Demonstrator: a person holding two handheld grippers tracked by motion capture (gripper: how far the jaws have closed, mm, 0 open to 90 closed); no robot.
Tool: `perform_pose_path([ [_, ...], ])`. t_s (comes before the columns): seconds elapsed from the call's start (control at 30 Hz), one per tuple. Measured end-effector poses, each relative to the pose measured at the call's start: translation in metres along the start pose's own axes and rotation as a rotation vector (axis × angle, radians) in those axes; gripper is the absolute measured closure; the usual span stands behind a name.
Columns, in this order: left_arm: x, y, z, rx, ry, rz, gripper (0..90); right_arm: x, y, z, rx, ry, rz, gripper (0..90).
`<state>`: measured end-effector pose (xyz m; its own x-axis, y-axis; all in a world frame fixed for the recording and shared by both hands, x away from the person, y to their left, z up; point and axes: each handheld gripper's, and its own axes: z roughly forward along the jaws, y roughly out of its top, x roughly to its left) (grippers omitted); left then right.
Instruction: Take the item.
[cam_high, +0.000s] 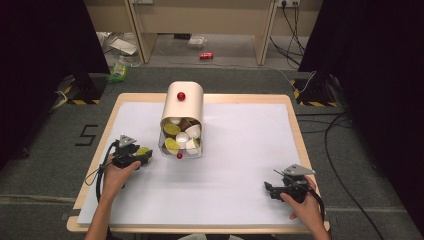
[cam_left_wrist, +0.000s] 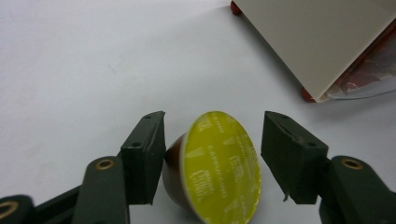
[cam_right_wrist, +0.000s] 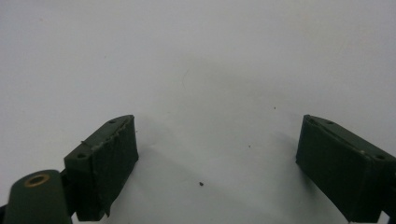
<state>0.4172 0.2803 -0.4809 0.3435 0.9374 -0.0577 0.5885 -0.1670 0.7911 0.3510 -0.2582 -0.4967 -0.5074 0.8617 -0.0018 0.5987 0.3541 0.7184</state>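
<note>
A brown coffee capsule with a yellow-green lid (cam_left_wrist: 219, 168) lies on its side on the white table sheet, between the jaws of my left gripper (cam_left_wrist: 212, 130). The left pad (cam_left_wrist: 147, 158) touches its brown body, and a narrow gap separates the right pad from the lid. In the high view, the left gripper (cam_high: 145, 154) and the capsule (cam_high: 143, 150) sit just left of a beige capsule holder (cam_high: 182, 107). Its clear front shows several yellow, white and brown capsules (cam_high: 181, 137). My right gripper (cam_high: 267, 189) rests near the front right, open wide over bare sheet (cam_right_wrist: 217, 140).
The holder's beige side and red feet (cam_left_wrist: 317, 42) stand at the upper right of the left gripper view. The white sheet (cam_high: 240, 150) lies on a wood-rimmed table (cam_high: 298, 135). Beyond the table, a red can (cam_high: 206, 55) lies on the floor, and cables (cam_high: 332, 130) run at the right.
</note>
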Motion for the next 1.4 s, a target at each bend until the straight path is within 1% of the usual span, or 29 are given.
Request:
perform_pose_path([
  [0.17,0.001,0.001,-0.004,-0.014,0.011,-0.014,34.4,0.0,0.0,0.0,0.0,0.0,0.0,13.1],
  [0.23,0.001,0.002,-0.006,-0.021,0.018,-0.013,34.1,0.0,0.0,0.0,0.0,0.0,0.0,13.1],
  [0.33,-0.001,0.004,-0.011,-0.03,0.037,0.004,31.1,0.0,0.0,0.0,0.0,0.0,0.0,13.1],
  [0.47,-0.005,0.007,-0.017,-0.047,0.044,0.009,28.0,0.0,0.0,0.0,-0.001,-0.001,0.0,13.1],
  [0.73,-0.013,0.01,-0.029,-0.062,0.025,0.024,27.3,0.0,0.0,0.0,0.0,-0.001,0.0,13.1],
  [0.93,-0.017,0.012,-0.035,-0.076,0.024,0.036,27.0,0.0,0.0,0.0,0.0,-0.001,0.0,13.1],
  [1.1,-0.021,0.015,-0.045,-0.086,0.019,0.046,26.4,0.0,0.0,0.0,-0.001,-0.001,-0.001,13.1],
  [1.13,-0.022,0.015,-0.046,-0.088,0.016,0.043,26.4,0.0,0.0,0.0,-0.001,-0.001,-0.001,13.1],
  [1.3,-0.027,0.013,-0.052,-0.06,0.011,0.068,26.1,0.0,0.0,0.0,-0.002,-0.001,-0.003,13.1],
  [1.4,-0.028,0.01,-0.054,-0.058,0.005,0.063,26.0,0.0,0.0,0.0,-0.003,-0.002,-0.004,13.1],
])
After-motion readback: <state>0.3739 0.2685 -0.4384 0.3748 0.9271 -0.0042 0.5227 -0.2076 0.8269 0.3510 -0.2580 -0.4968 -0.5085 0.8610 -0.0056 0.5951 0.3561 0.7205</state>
